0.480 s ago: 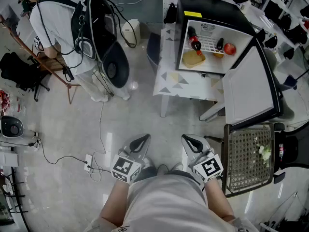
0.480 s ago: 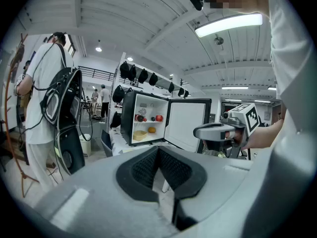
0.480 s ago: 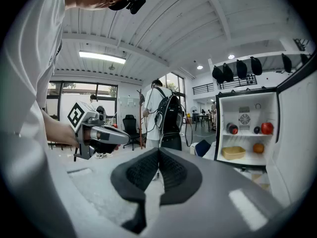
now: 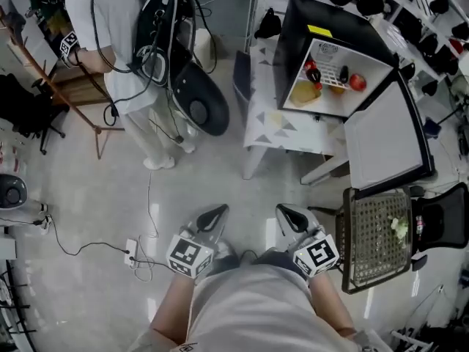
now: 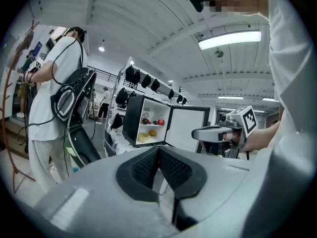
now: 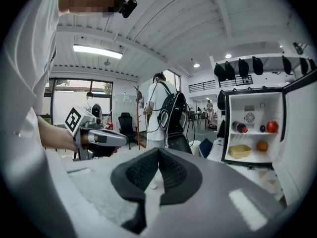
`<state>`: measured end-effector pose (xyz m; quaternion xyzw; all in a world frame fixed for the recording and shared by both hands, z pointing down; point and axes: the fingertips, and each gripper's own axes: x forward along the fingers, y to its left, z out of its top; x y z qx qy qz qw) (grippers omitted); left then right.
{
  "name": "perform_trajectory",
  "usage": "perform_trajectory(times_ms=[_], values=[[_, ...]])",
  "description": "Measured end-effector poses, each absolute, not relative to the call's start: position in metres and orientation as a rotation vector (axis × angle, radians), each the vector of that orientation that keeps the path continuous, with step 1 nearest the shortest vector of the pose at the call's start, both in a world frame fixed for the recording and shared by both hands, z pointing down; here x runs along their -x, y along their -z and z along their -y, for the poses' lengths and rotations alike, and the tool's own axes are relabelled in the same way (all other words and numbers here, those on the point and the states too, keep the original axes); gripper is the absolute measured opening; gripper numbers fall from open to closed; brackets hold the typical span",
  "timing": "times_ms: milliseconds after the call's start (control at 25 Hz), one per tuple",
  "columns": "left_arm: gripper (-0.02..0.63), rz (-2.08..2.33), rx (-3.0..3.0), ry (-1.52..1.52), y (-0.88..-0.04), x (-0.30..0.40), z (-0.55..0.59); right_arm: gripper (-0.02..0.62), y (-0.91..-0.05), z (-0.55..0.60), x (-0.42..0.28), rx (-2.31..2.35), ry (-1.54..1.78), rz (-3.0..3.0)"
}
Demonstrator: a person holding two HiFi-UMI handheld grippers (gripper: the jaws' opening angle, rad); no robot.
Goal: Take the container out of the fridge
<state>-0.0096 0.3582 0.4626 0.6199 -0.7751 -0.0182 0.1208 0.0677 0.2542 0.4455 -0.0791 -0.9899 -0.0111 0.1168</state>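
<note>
A small black fridge (image 4: 322, 31) stands open on a white table far ahead, its door (image 4: 385, 134) swung to the right. On its bottom shelf sits the yellow container (image 4: 304, 92), also seen as the yellow container (image 6: 240, 151) in the right gripper view and, small, as the yellow container (image 5: 143, 138) in the left gripper view. A bottle (image 4: 314, 72), an orange (image 4: 337, 88) and a red apple (image 4: 357, 82) share the shelves. My left gripper (image 4: 213, 215) and right gripper (image 4: 292, 215) are held close to my body, far from the fridge, both shut and empty.
A person with a black backpack (image 4: 172, 42) stands at the upper left, near the table (image 4: 282, 132). A wire-mesh chair (image 4: 377, 237) is beside my right gripper. A cable and power strip (image 4: 133, 251) lie on the floor to the left.
The head view has shifted, so the fridge sits a little more to the right and the person with the backpack a little nearer it. Both grippers keep their place and stay shut.
</note>
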Motion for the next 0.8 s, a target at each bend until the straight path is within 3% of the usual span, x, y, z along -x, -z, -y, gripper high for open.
perform_trajectory(times_ms=[360, 800], values=[[0.008, 2.335, -1.813, 0.095, -0.455, 0.057, -0.372, 0.003, -0.444, -0.234, -0.046, 0.125, 0.080, 2.910], [0.008, 2.312, -1.831, 0.008, -0.458, 0.099, -0.299, 0.003, -0.452, -0.168, 0.004, 0.125, 0.031, 2.912]])
